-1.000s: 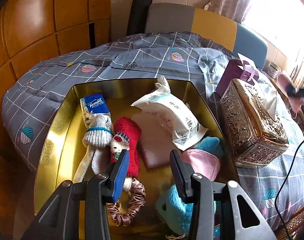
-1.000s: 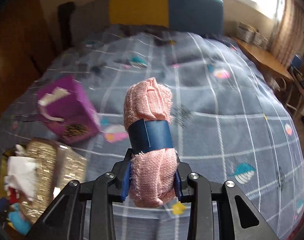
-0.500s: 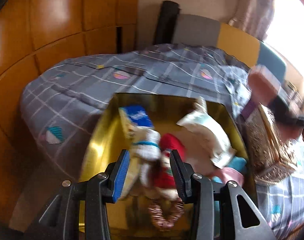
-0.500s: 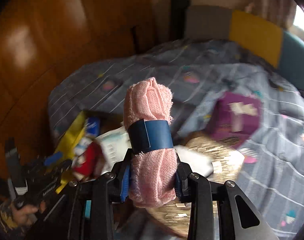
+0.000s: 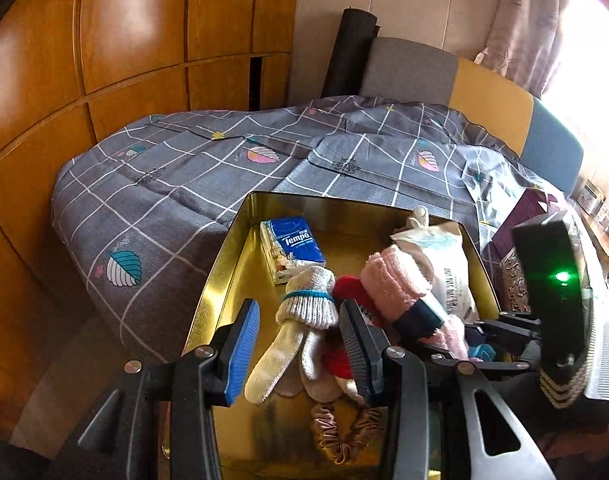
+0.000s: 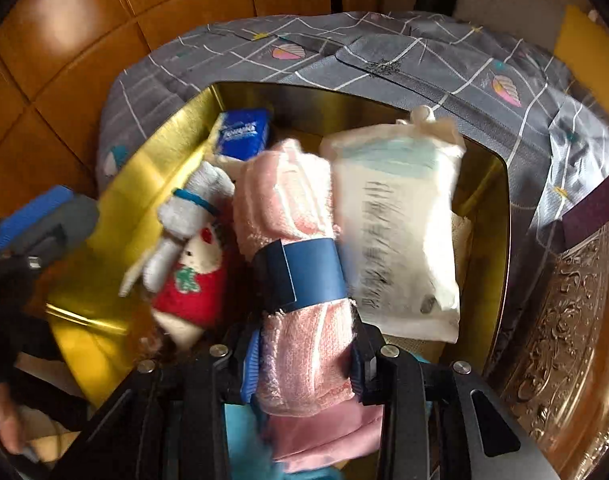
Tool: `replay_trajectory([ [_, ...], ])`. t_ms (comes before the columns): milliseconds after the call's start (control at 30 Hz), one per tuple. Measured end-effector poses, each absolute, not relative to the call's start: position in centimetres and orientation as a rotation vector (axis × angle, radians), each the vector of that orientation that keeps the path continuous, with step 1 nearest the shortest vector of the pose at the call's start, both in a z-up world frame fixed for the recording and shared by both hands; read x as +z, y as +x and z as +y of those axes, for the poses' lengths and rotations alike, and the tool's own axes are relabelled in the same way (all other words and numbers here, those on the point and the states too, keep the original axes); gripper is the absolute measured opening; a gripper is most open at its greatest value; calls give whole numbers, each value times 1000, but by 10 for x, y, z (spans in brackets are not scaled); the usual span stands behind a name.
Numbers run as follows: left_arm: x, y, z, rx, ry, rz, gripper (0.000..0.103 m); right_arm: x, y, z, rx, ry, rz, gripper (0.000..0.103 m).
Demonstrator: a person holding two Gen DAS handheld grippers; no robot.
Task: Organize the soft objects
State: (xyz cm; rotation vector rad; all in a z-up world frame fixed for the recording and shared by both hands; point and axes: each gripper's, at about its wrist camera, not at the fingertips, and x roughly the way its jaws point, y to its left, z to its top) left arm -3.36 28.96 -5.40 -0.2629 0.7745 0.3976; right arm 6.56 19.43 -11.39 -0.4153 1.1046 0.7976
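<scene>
While the right gripper (image 6: 302, 364) clamps the lower end of a rolled pink towel (image 6: 292, 240) banded with a blue paper sleeve (image 6: 304, 276), the roll hangs over the middle of a gold tin (image 6: 144, 152) that sits on a grey checked bedspread (image 6: 424, 52). From the left wrist view the same towel (image 5: 392, 280) points into the tin (image 5: 224, 264) from the right, above the things already lying there. Inside the tin lie a blue pack of tissues (image 5: 292, 246) near the far wall, a white sock (image 5: 300, 320) bound with a teal thread, a red sock (image 6: 192, 284) with a small figure on it, a white plastic packet (image 6: 400, 232) on the right side, and a pink scrunchie (image 5: 344, 432) at the near edge. The left gripper (image 5: 300, 356) hovers over the near left part of the tin with its jaws spread apart and nothing between them. An ornate gold box (image 6: 564, 340) stands just beside the tin on its right.
</scene>
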Motion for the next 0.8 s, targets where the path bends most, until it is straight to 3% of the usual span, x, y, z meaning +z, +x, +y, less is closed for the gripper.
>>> replay_trajectory([
  [133,-53,-34,288,392,-264,768,42,-104,58,184,793,-430,1050,40],
  [300,-48,-36,285,393,-262,755,42,-86,52,172,775,-416,971,60],
  [633,-34,-41,260,377,-240,699,42,-39,28,121,560,-347,728,76],
  [700,-32,-41,251,362,-234,684,42,-31,27,103,487,-292,695,83],
  [800,-29,-39,232,328,-212,672,48,-22,23,76,392,-210,651,90],
])
